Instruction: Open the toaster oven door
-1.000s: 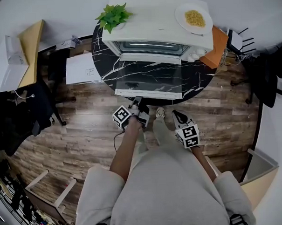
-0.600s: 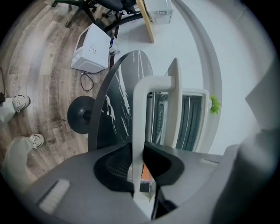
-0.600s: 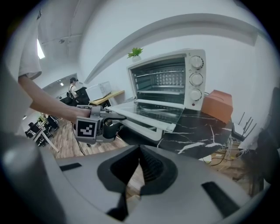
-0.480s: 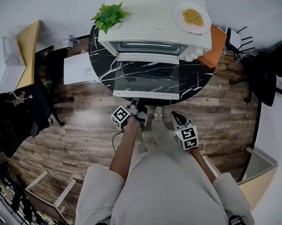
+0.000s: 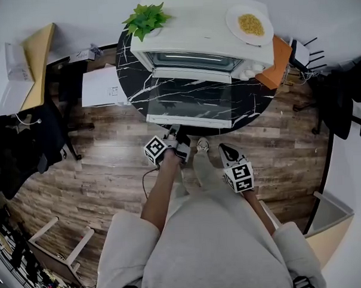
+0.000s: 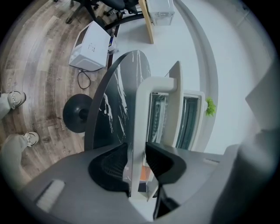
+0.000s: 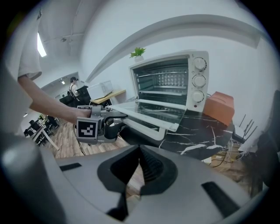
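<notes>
The white toaster oven (image 5: 193,32) stands on a round black marble table (image 5: 256,101). Its glass door (image 5: 190,101) lies folded down flat toward me. My left gripper (image 5: 173,138) is at the door's white handle bar (image 5: 188,121). In the left gripper view the handle (image 6: 142,127) runs between the jaws of the left gripper (image 6: 138,164), which have just been opening and stand slightly off it. My right gripper (image 5: 225,150) hangs over the floor in front of the table, shut and empty (image 7: 139,162). The right gripper view shows the oven (image 7: 168,81) with its racks exposed.
A green plant (image 5: 145,19) and a plate of yellow food (image 5: 249,24) sit on the oven top. An orange box (image 5: 274,62) is beside the oven. A white box (image 5: 100,87) lies on the floor at left, a dark chair (image 5: 340,103) at right.
Only the head camera has swayed a little. The door lies flat and the left gripper stays at the handle in all three frames.
</notes>
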Motion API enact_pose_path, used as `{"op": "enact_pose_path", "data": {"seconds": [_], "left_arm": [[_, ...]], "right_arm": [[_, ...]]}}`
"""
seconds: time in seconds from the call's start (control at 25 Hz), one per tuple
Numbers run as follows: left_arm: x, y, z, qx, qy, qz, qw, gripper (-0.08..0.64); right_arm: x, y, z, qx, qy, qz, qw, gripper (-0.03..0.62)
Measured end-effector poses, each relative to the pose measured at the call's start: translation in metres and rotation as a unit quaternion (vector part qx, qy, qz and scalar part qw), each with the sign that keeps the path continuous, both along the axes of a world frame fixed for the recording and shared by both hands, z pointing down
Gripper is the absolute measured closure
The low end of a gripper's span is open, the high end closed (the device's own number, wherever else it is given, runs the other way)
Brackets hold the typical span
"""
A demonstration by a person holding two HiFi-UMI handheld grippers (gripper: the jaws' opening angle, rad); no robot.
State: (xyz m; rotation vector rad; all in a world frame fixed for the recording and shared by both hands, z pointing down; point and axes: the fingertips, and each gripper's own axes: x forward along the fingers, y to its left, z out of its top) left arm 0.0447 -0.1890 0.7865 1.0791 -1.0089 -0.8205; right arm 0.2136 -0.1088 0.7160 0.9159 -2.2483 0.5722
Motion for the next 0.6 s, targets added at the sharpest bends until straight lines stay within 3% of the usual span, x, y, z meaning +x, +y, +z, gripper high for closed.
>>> {"op": "enact_pose_path", "data": {"seconds": [0.6], "left_arm": [[-0.011,0.025,-0.007,0.011,-0.002,0.010,0.9999,0.418]], "right_arm": [[-0.020,-0.002,0.002,-0.001,-0.001,-0.020,1.000,0.578]]}}
